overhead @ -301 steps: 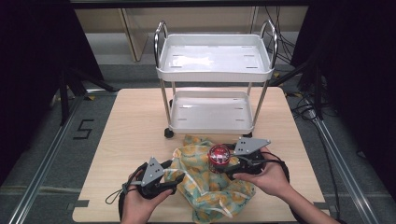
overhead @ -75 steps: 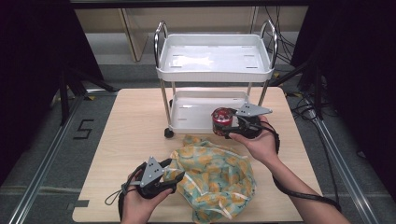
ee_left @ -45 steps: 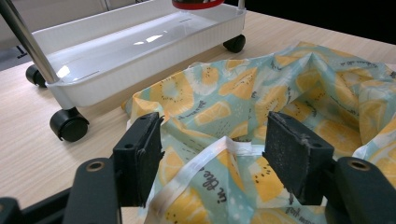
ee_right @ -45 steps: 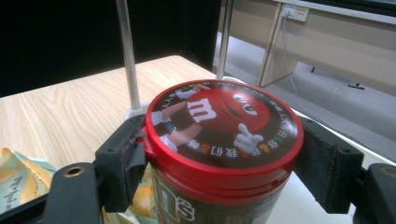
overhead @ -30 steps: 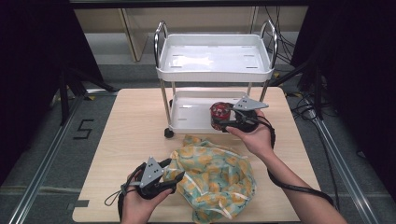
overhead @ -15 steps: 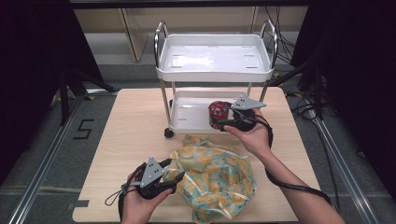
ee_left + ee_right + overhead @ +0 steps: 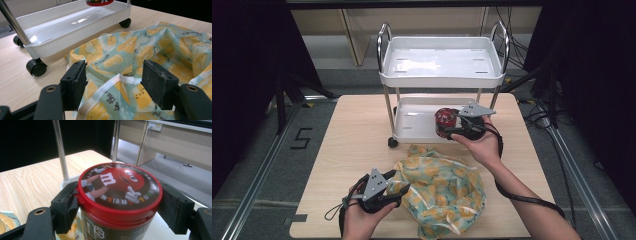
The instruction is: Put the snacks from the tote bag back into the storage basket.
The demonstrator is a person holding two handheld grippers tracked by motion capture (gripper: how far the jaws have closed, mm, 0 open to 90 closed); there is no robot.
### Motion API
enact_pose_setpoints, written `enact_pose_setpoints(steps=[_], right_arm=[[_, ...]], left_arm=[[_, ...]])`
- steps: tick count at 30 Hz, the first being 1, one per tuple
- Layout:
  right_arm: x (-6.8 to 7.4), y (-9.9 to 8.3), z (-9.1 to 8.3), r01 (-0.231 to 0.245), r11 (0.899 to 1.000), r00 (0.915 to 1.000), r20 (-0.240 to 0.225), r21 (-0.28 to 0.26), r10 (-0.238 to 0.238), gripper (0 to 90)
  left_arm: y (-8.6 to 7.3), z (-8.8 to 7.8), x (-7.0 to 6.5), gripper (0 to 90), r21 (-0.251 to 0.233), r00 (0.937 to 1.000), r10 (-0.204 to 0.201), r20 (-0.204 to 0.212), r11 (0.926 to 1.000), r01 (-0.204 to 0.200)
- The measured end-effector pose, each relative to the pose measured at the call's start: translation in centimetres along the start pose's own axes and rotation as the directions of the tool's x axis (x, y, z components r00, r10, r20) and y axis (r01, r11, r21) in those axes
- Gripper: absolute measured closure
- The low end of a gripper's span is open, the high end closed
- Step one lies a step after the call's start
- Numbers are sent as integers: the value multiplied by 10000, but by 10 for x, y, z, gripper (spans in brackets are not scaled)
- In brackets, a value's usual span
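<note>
A dark candy jar with a red lid [image 7: 444, 118] [image 7: 120, 187] is held upright over the front right part of the white cart's lower shelf [image 7: 412, 131]. My right gripper [image 7: 448, 129] [image 7: 121, 207] is shut on it, both pads pressing the lid's rim. Whether the jar's base [image 7: 99, 2] touches the shelf I cannot tell. A lemon-print bag [image 7: 442, 192] [image 7: 150, 47] lies crumpled at the table's front. My left gripper [image 7: 404, 192] [image 7: 113, 87] sits at its left edge, jaws open, with the bag's white hem lying loose between them.
The two-tier white cart [image 7: 442, 77] stands on black casters [image 7: 36, 67] at the back middle of the wooden table [image 7: 357, 135]; its chrome posts [image 7: 60, 150] rise close beside the jar. Bare tabletop lies to the left of the cart and the bag.
Ten seconds ago the right gripper held the jar over the bag; it has since carried it back to the cart's lower shelf. Over the last second both hands stay still.
</note>
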State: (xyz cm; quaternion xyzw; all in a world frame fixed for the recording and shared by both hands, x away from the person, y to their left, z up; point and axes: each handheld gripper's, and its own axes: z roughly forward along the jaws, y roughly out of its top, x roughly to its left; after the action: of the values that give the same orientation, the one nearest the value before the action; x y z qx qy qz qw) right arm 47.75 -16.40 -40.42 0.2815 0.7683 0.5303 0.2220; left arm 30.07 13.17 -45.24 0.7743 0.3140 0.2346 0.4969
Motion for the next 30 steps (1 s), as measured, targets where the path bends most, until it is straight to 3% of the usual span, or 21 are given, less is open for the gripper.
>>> enact_pose_setpoints(steps=[2,5,9,18,19,23,24,25,26,30], right_arm=[[1,0,0,-113,9999,9999,63,38,112,259],[-1,0,1,76,10000,9997,211,-55,-75,259],[-1,-1,3,-175,9998,9998,71,-22,175,259],[-4,0,4,133,9999,9997,180,-24,-133,259],[-2,-1,5,-189,9998,9998,72,8,189,259],[-1,-1,7,-310,9995,9994,166,-35,310,259],[-2,-1,6,-145,9999,9998,166,82,144,259],[0,-1,6,-631,9980,9978,186,106,629,259],[-3,0,7,-259,9996,9995,168,87,258,259],[-2,-1,9,-397,9992,9988,280,-58,398,259]], left_arm=[[0,0,0,361,-8,10000,-9,-3,10000,9],[0,0,0,361,-19,10000,-49,14,10000,49],[-1,1,0,361,-73,10000,-76,30,9999,76],[0,1,1,361,-71,10000,20,43,10000,-19],[0,0,0,360,1,10000,-15,10,10000,15],[-1,0,1,361,8,10000,-11,24,10000,11],[-1,0,1,361,14,10000,-61,14,10000,61],[-1,0,1,361,15,10000,-47,8,10000,47],[-1,0,1,360,-1,10000,-66,19,10000,66],[-1,0,1,361,32,10000,-74,60,10000,73]])
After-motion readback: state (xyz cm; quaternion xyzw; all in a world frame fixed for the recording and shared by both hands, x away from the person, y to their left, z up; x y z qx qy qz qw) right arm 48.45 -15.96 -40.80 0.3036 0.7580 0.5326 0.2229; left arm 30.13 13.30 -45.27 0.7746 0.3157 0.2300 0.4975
